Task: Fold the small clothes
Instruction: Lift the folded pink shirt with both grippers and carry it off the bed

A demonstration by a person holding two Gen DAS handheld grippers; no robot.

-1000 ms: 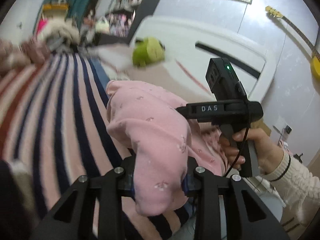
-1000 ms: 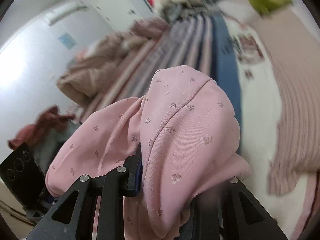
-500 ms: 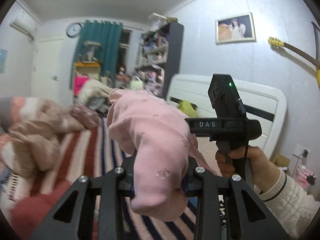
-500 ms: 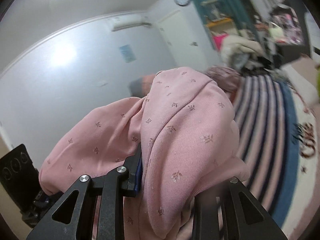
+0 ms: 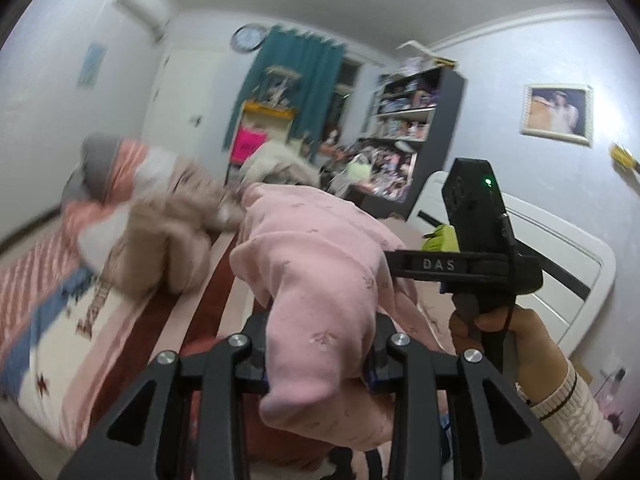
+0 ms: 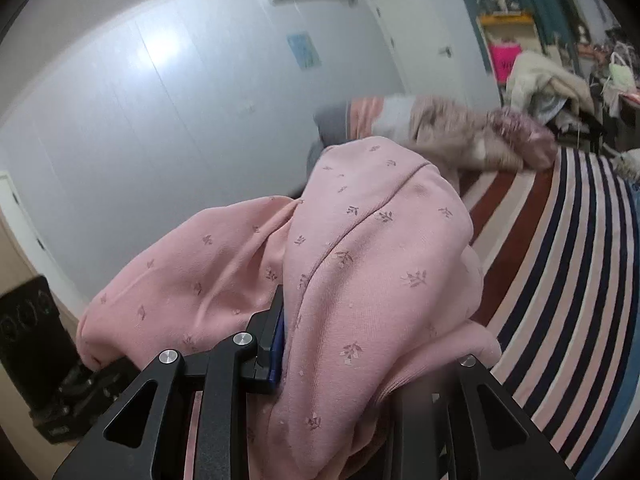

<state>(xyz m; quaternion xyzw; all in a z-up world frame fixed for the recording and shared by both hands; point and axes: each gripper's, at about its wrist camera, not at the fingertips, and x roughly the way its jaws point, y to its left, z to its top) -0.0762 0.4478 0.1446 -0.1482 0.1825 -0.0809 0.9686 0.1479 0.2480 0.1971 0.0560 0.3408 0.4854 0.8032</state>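
Note:
A small pink garment (image 5: 316,280) with a tiny leaf print hangs in the air above the striped bed cover (image 5: 132,320). My left gripper (image 5: 320,364) is shut on one bunched end of it; the cloth bulges up between the fingers. In the right wrist view the same pink garment (image 6: 360,264) drapes over my right gripper (image 6: 340,356), which is shut on its other end; its right finger is hidden under the cloth. The right gripper's black body shows in the left wrist view, held by a hand (image 5: 504,328) in a white knitted sleeve.
A heap of beige and pink clothes (image 5: 168,232) lies on the bed behind the garment. The striped bed cover (image 6: 560,300) stretches right. A white headboard (image 5: 560,264), a green plush toy (image 5: 440,238) and dark shelves (image 5: 412,128) stand beyond.
Both grippers have risen with the pink garment, lifting it off the bed. The views have tilted up from the bed cover to the room's walls and shelves.

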